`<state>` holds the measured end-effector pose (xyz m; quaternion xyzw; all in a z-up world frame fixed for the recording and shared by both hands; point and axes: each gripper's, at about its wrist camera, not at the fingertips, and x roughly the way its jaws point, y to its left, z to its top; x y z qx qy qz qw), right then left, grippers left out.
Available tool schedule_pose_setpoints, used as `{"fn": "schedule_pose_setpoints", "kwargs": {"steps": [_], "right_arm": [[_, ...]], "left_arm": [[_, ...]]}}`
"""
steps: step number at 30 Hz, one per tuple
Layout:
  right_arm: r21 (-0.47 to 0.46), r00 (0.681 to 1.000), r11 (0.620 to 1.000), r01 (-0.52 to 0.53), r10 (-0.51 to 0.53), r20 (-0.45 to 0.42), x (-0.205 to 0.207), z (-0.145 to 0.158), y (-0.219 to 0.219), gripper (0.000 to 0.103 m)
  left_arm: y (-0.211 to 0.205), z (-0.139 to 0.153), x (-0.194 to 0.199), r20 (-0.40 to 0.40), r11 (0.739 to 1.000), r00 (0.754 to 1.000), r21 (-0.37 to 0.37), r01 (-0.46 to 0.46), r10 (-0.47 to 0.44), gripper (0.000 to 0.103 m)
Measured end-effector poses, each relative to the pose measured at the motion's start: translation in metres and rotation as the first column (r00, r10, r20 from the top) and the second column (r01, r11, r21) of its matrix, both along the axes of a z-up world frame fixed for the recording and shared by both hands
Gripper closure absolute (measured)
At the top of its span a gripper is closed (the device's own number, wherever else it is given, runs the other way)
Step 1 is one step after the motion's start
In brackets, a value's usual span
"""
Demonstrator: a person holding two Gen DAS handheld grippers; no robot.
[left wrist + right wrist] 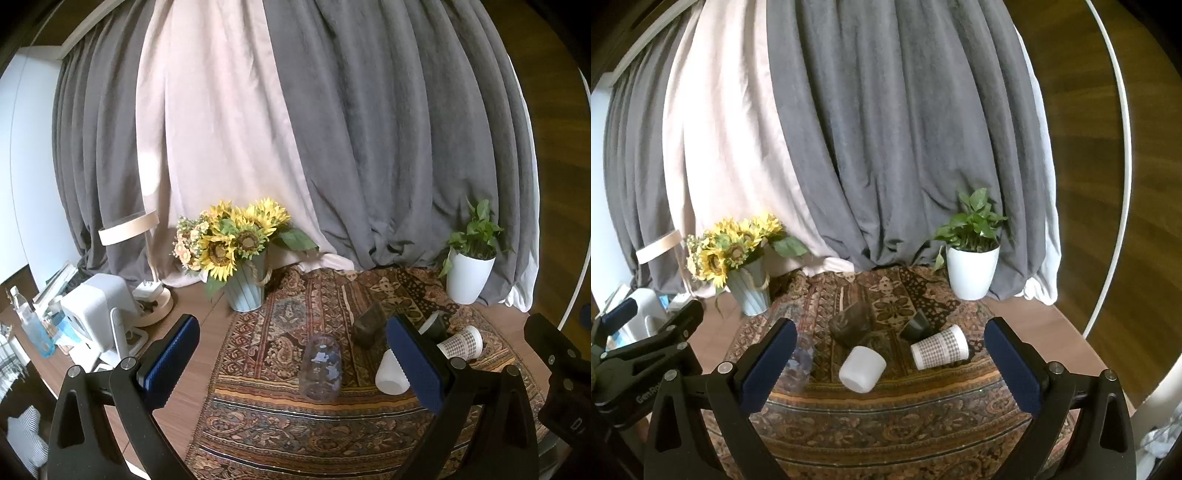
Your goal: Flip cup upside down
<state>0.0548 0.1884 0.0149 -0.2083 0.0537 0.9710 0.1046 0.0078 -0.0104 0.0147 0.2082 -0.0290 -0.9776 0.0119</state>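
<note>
Several cups lie on their sides on a patterned cloth [280, 417]. A clear plastic cup [320, 367] lies between the fingers of my left gripper [295, 369], which is open and held above and short of it. A white cup [862, 368], a checked paper cup [940, 348], a dark brown cup [851, 324] and a small black cup [918, 325] lie ahead of my right gripper [894, 369], which is open and empty. The white cup [391, 374] and checked cup [461, 343] also show in the left wrist view.
A sunflower bunch in a pale blue pot [245, 291] stands at the back left, a green plant in a white pot [971, 271] at the back right. A white appliance [99, 310], a lamp base and bottles sit left. Curtains hang behind the wooden table.
</note>
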Motion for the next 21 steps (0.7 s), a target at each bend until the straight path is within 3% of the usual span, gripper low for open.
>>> {"fn": "schedule_pose_setpoints", "kwargs": {"steps": [21], "right_arm": [[0.001, 1.0, 1.0, -0.012, 0.012, -0.012, -0.0013, -0.0012, -0.0043, 0.001]], "left_arm": [[-0.0066, -0.0001, 0.0019, -0.013, 1.0, 1.0, 0.004, -0.007, 0.007, 0.0]]}}
